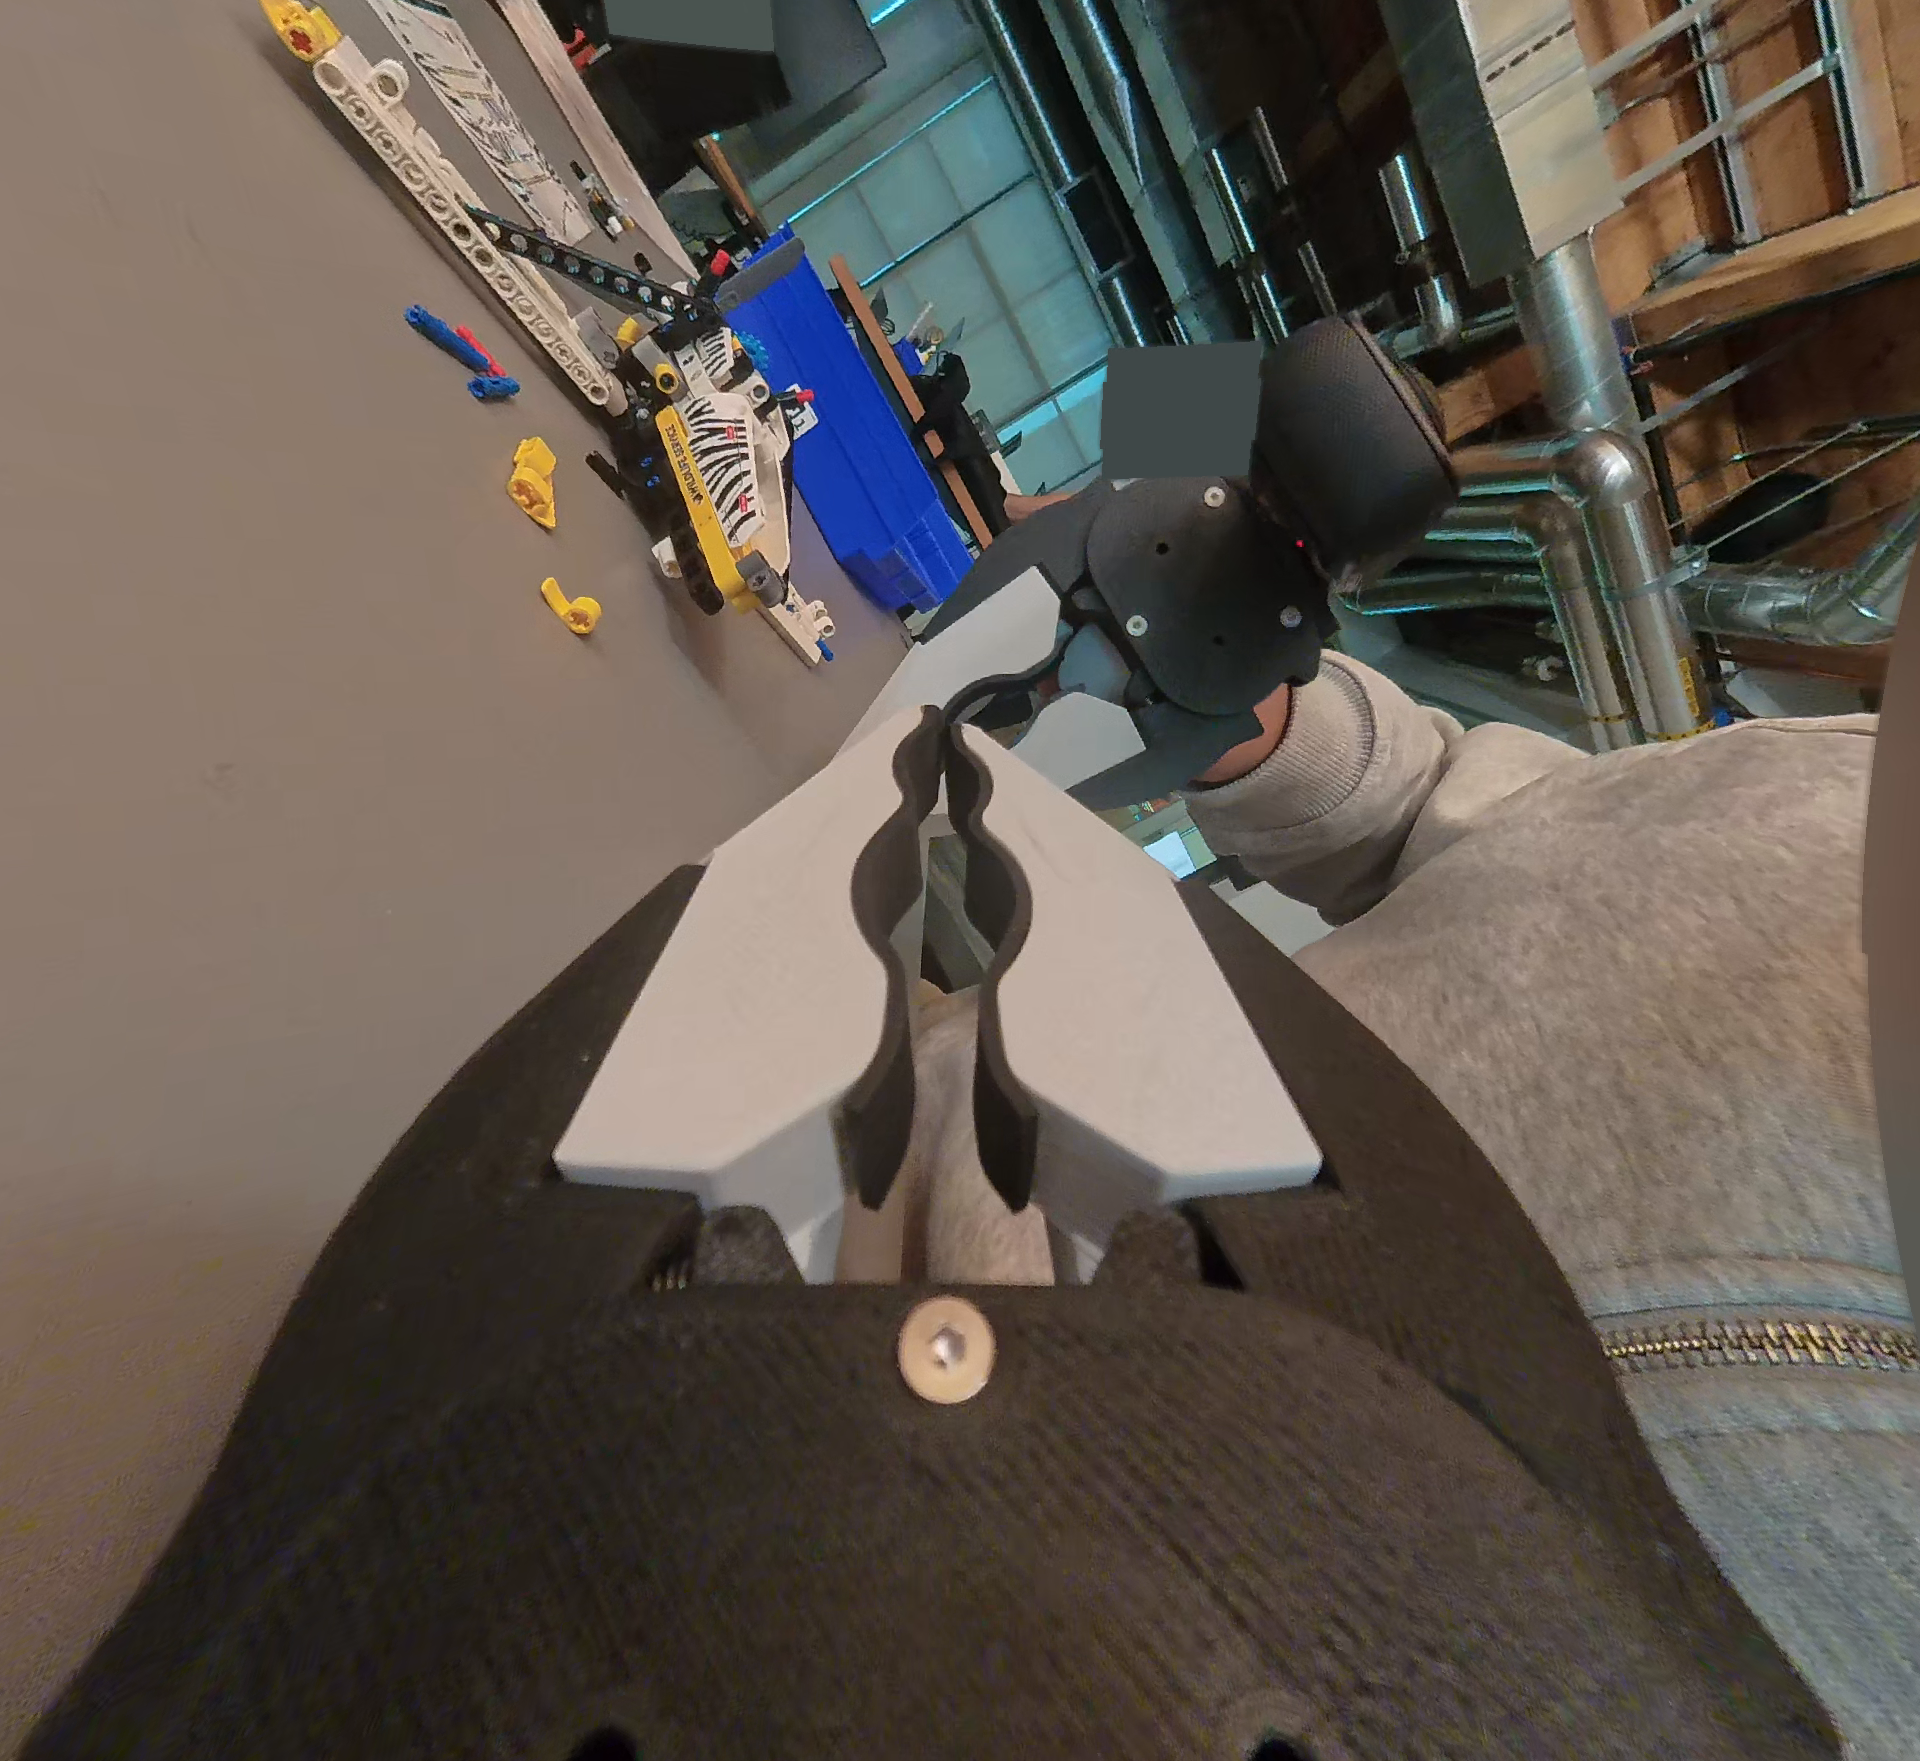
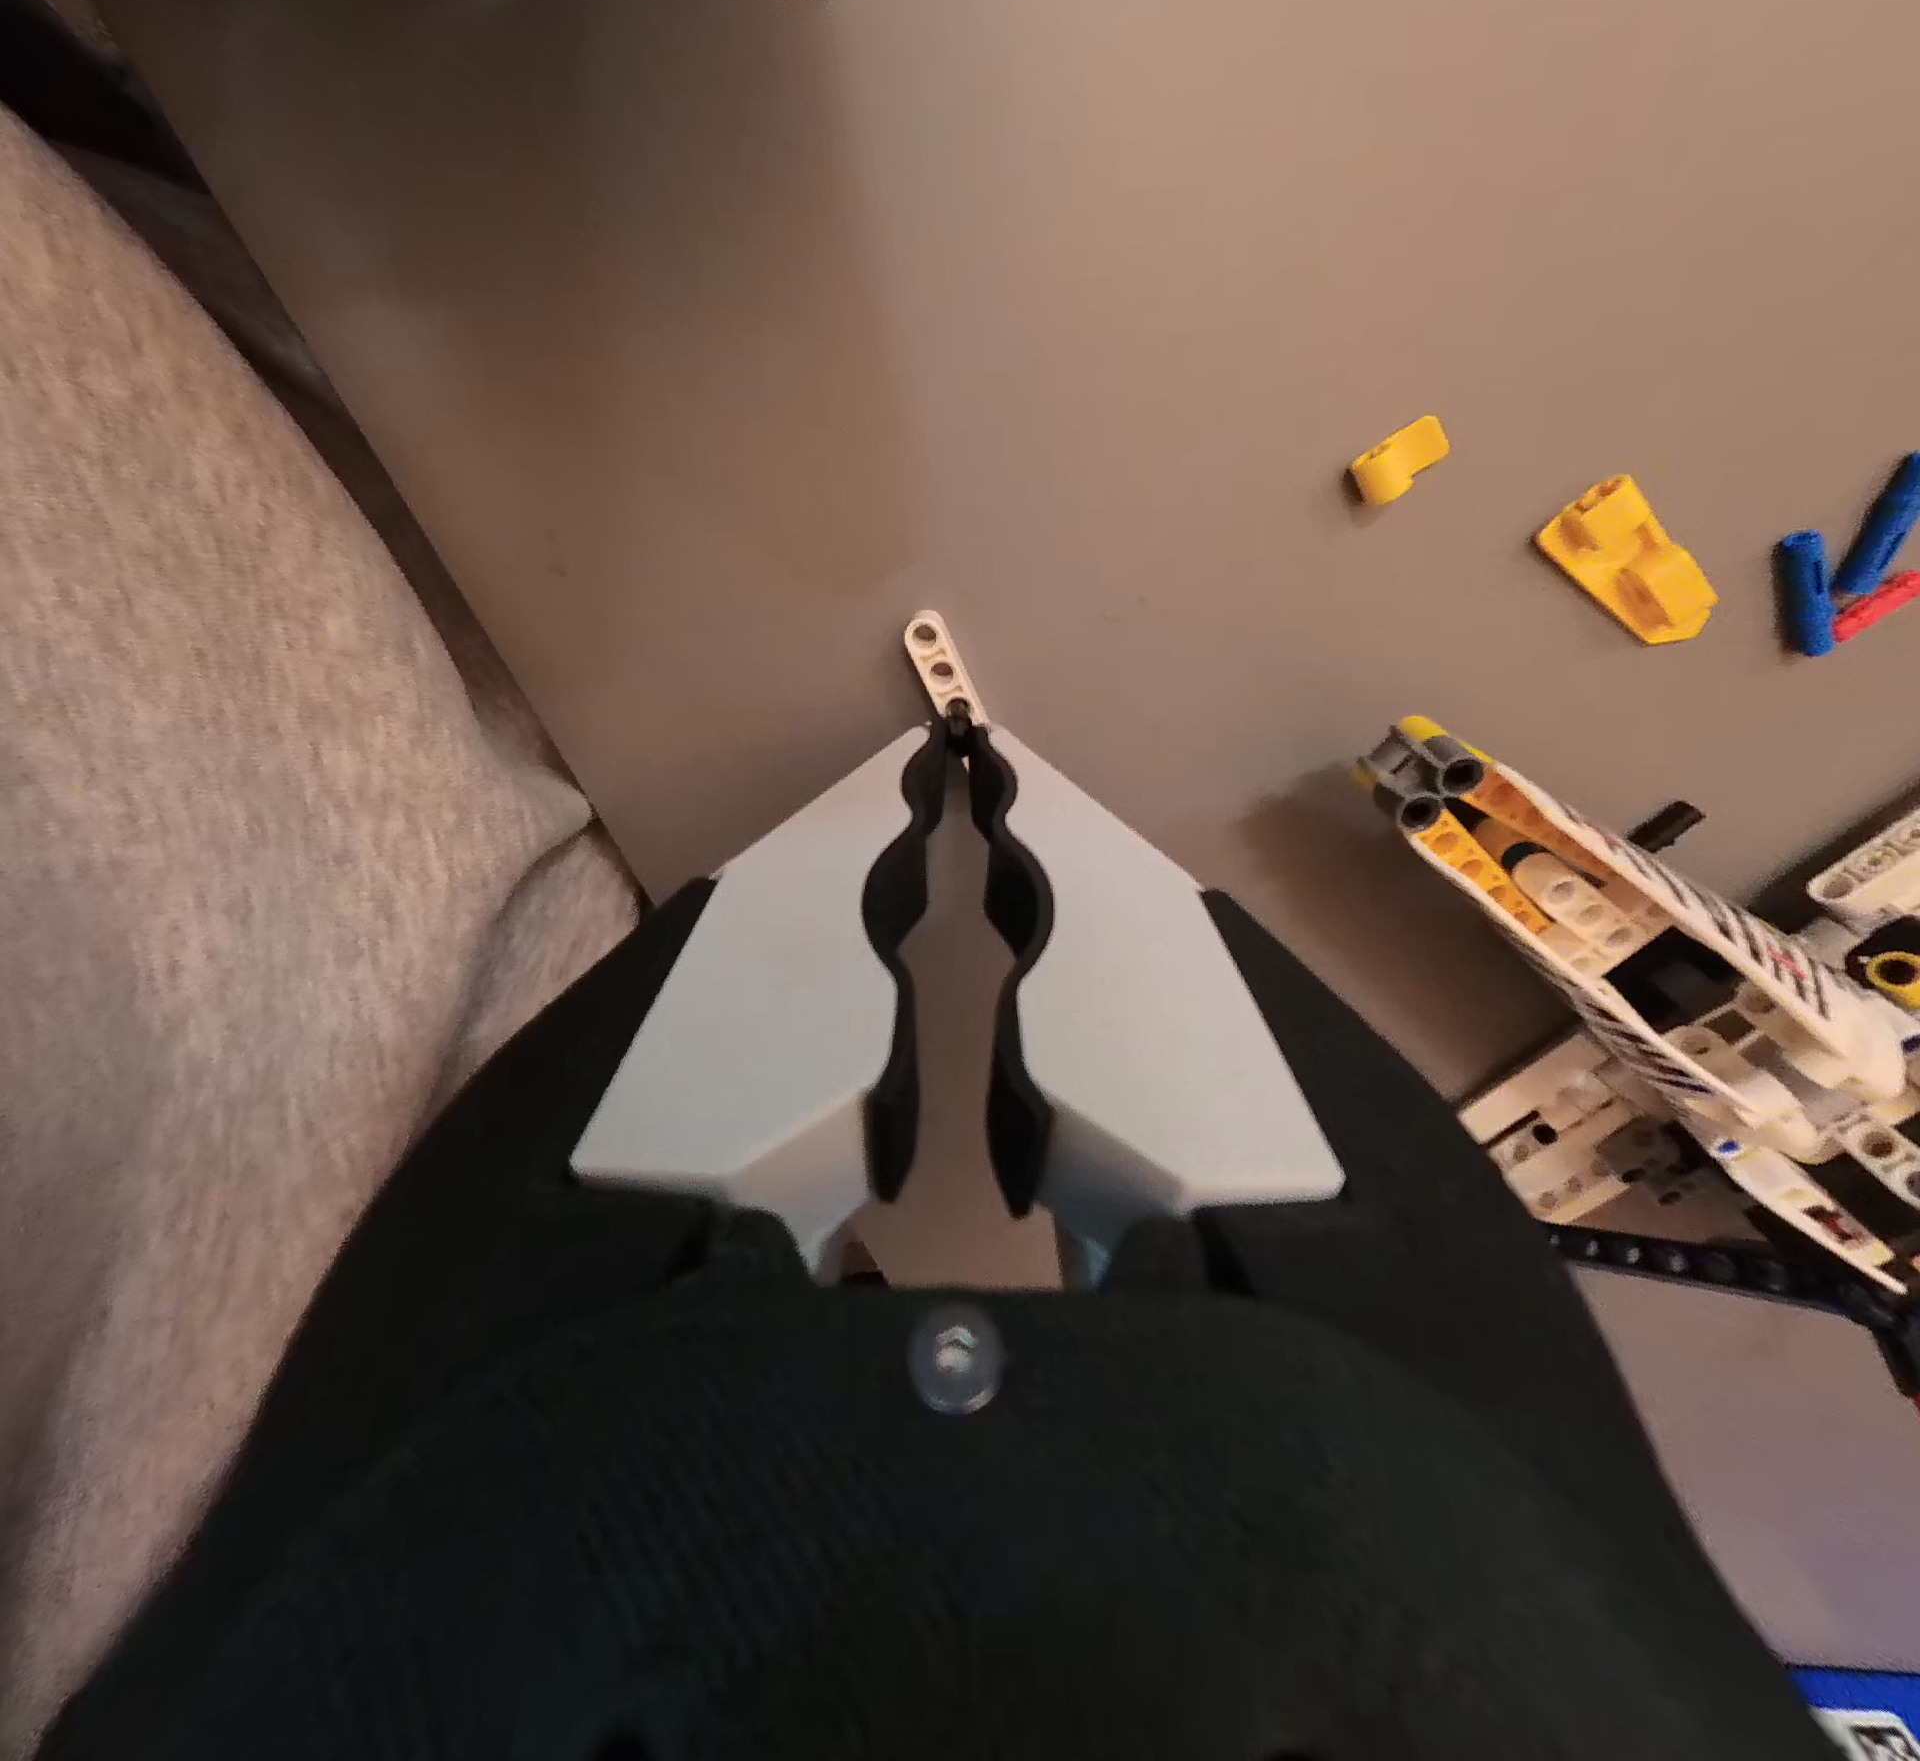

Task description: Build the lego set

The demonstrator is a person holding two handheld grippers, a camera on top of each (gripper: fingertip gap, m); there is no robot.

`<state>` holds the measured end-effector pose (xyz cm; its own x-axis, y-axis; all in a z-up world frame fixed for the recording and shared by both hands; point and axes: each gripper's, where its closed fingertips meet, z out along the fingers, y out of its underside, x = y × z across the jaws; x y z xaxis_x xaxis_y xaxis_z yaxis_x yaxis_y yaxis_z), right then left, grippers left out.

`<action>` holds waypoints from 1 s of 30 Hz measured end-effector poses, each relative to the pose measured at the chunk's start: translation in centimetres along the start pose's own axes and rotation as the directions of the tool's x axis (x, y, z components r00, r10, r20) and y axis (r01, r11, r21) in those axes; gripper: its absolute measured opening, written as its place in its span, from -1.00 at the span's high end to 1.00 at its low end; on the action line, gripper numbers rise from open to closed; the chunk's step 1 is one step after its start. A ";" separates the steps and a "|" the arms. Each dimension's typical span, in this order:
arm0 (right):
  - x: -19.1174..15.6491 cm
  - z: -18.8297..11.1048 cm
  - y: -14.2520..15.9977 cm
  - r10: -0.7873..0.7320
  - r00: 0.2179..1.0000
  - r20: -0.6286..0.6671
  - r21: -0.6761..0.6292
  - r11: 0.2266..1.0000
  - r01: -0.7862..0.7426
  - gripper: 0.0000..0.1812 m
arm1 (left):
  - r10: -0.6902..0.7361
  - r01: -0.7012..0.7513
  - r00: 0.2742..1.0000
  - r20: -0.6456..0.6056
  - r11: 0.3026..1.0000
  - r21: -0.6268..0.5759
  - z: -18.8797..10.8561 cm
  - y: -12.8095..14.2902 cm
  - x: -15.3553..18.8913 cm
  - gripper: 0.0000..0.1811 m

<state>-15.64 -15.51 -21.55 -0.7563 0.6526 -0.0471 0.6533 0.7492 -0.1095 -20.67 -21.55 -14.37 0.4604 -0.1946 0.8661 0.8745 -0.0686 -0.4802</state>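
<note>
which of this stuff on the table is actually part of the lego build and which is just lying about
Part of the build:
- right gripper, shut on a small white beam
- half-built model
- long white beam
- loose yellow pieces
- blue and red pins
- instruction sheet

Lying about:
- blue bin
- left gripper, shut, holding nothing

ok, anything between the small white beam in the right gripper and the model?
Nothing visible. The right gripper pinches the small white holed beam over bare grey table; the white-and-yellow striped model sits off to the side, the gap clear.
</note>
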 end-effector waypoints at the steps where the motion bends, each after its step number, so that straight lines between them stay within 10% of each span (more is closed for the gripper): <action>1: 0.0 0.0 0.0 0.007 1.000 0.003 -0.002 1.000 -0.007 0.97 | 0.000 0.000 1.000 -0.001 1.000 0.000 0.0 0.0 0.0 1.00; 30: 0.1 0.8 -0.4 -0.071 0.997 -0.007 -0.073 0.995 0.070 0.97 | -0.024 0.024 0.999 -0.028 1.000 0.010 -0.1 -0.2 0.2 1.00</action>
<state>-16.06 -15.83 -22.34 -0.8005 0.5985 -0.0324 0.5994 0.7995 -0.0396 -20.77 -21.70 -14.12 0.4352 -0.2200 0.8730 0.8867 -0.0631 -0.4580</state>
